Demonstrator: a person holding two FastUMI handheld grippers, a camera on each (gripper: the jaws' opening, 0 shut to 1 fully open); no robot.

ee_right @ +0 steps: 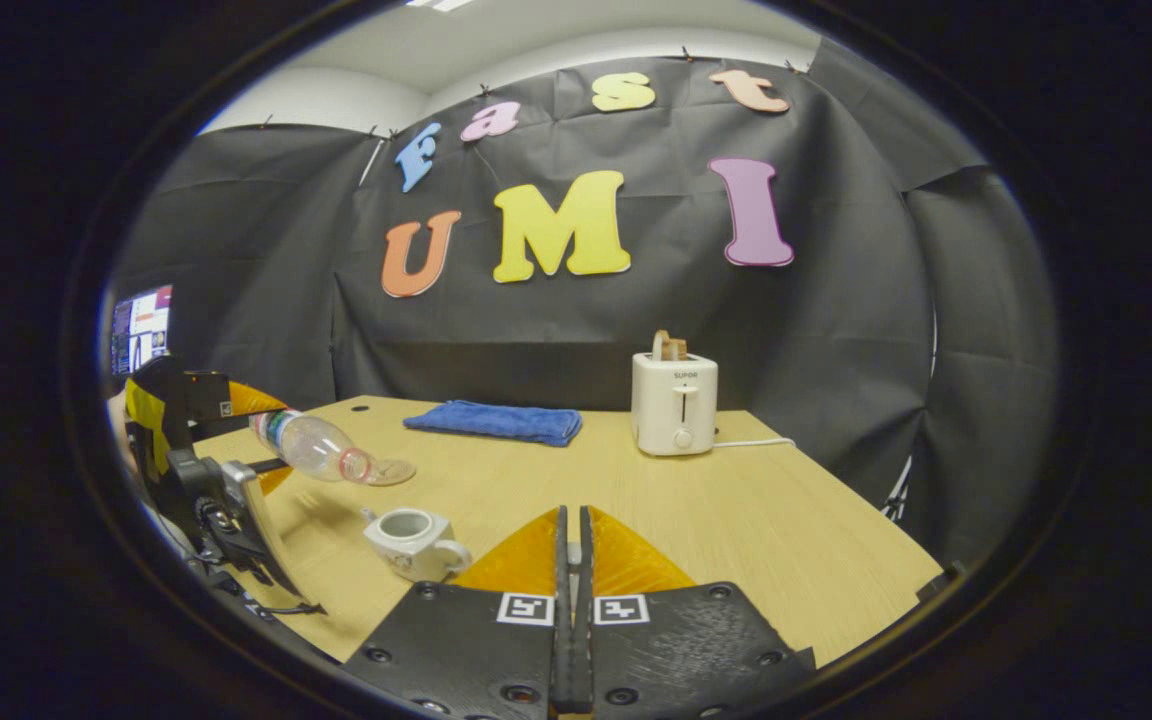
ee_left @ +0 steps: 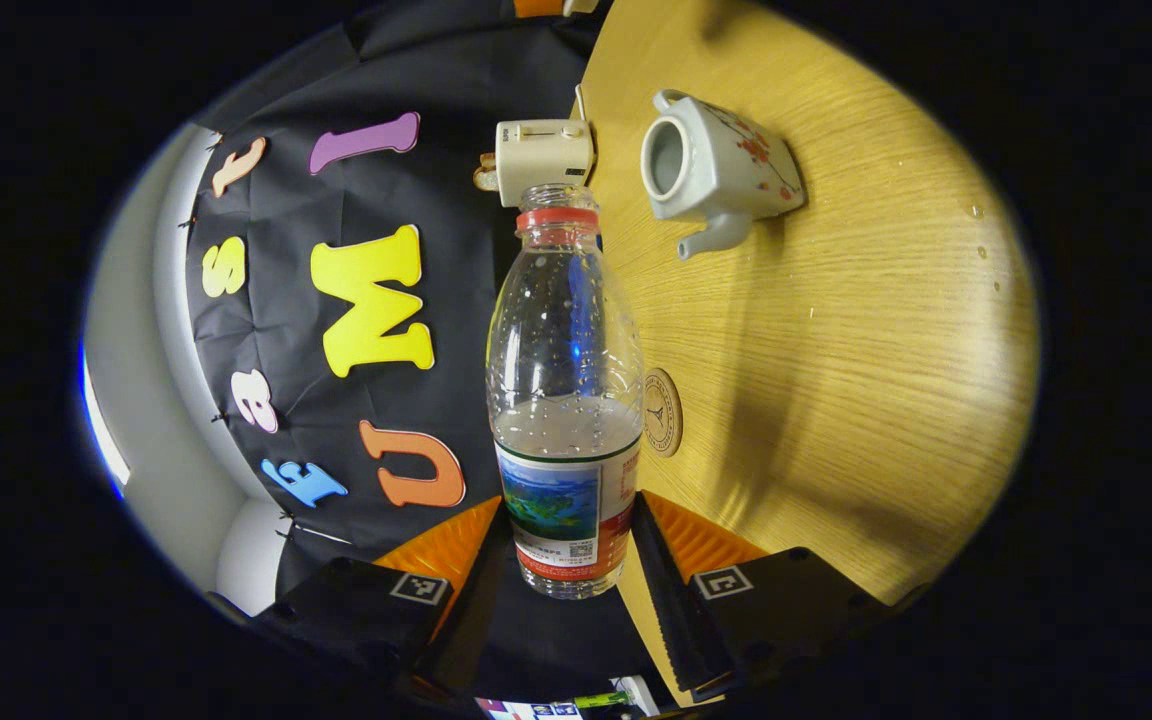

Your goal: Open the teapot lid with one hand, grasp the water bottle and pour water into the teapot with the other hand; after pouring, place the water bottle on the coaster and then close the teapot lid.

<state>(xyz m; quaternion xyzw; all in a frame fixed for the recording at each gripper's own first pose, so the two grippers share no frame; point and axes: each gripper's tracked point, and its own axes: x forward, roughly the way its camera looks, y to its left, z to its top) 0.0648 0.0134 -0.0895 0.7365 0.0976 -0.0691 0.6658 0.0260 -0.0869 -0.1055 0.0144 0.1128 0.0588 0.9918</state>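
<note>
**While the bottle is tipping, the teapot is sitting open**

While the left gripper (ee_left: 568,545) is clamping the water bottle (ee_left: 564,400) by its lower body and holding it tilted over the table (ee_left: 836,350), the lidless teapot (ee_right: 414,541) is standing just below its uncapped mouth. The coaster (ee_left: 663,411) is lying near (partly behind the bottle). The right gripper (ee_right: 572,560) is holding its fingers nearly together; whether they are pinching something small I cannot tell.
</note>
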